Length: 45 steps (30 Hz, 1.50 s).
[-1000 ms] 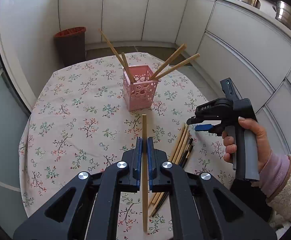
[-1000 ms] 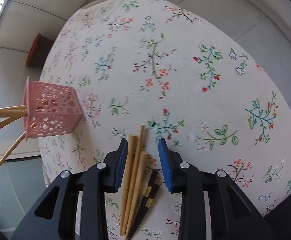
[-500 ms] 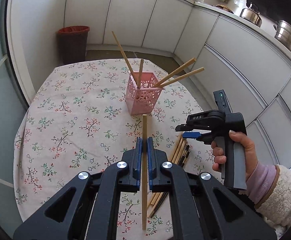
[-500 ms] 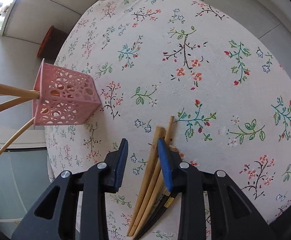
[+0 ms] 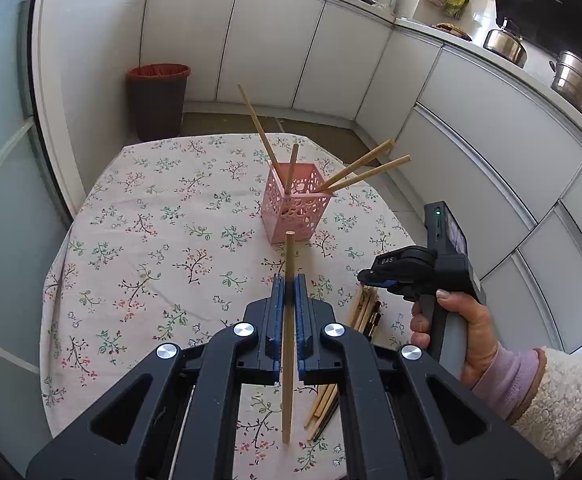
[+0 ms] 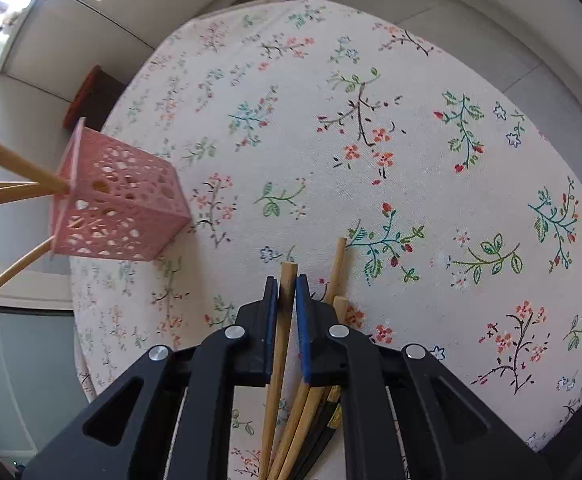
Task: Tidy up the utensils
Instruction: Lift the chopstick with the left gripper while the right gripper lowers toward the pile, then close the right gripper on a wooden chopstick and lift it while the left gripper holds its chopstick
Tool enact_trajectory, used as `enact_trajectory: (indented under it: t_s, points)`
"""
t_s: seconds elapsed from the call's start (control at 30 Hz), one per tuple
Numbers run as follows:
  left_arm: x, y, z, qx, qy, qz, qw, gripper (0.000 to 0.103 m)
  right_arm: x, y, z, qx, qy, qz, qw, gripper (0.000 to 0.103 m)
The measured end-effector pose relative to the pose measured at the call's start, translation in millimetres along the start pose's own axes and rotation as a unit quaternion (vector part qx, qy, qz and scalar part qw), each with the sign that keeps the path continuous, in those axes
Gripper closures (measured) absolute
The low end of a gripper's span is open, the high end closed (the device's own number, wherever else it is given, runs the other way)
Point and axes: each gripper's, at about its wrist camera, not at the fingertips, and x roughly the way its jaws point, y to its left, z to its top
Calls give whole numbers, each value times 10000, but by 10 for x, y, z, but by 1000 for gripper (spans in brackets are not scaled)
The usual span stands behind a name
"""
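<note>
My left gripper [image 5: 289,280] is shut on a wooden chopstick [image 5: 288,250], held above the flowered tablecloth [image 5: 151,240] and pointing toward the pink lattice holder [image 5: 297,208]. Several wooden chopsticks lean out of the holder. In the left wrist view, my right gripper [image 5: 365,276] hangs over the loose pile of chopsticks [image 5: 361,308] at the right. In the right wrist view, the right gripper [image 6: 287,280] has its jaws closing and its pads press on one wooden chopstick [image 6: 290,270] from that pile [image 6: 339,264]. Dark chopsticks [image 6: 327,412] lie under the wooden ones. The pink holder [image 6: 119,204] stands to the left.
A hand in a pink sleeve [image 5: 467,320] grips the right tool. A dark bin with a red liner [image 5: 157,100] stands on the floor beyond the round table. White cabinets curve along the back and right, with metal pots [image 5: 579,84] on the counter.
The right gripper's jaws, open around the pile a moment ago, have shut on one wooden chopstick. The left gripper has drawn back slightly with its chopstick.
</note>
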Motion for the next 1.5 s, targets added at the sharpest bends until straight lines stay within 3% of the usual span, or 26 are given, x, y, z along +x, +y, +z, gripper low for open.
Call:
enact_trajectory:
  t_s: [0.23, 0.5, 0.67, 0.87, 1.0, 1.17, 1.3, 1.43, 1.5]
  points:
    - [-312, -102, 72, 12, -354, 112, 9993, 98, -741, 193, -299, -754, -449, 734, 9934, 94]
    - [-629, -248, 198, 79, -733, 264, 9969, 98, -1679, 483, -787, -2056, -1164, 1249, 9636, 95]
    - [-751, -314, 275, 135, -769, 287, 9965, 99, -2130, 621, -939, -2428, -1485, 1446, 9477, 95]
    - [-949, -440, 468, 269, -971, 256, 9946, 99, -2706, 789, -857, -2544, -1862, 1743, 9329, 95]
    - [-1103, -549, 720, 435, -1224, 176, 9914, 98, -3106, 954, -621, -2505, -2130, 1962, 9238, 95]
    - [-1241, -726, 1141, 679, -1583, 129, 9850, 98, -3613, 1232, -246, -2508, -2762, 2107, 9036, 95]
    - [-1281, -765, 1233, 793, -1811, 112, 9802, 98, -3797, 1276, -26, -2354, -2830, 2385, 8987, 95]
    - [-1099, -386, 1180, 125, -1662, 131, 9859, 97, -3888, 1166, -9, -2279, -2887, 2678, 8905, 95]
    - [-796, -36, 1050, -552, -1168, 237, 9913, 96, -3908, 1114, -18, -2239, -2838, 2762, 8905, 95]
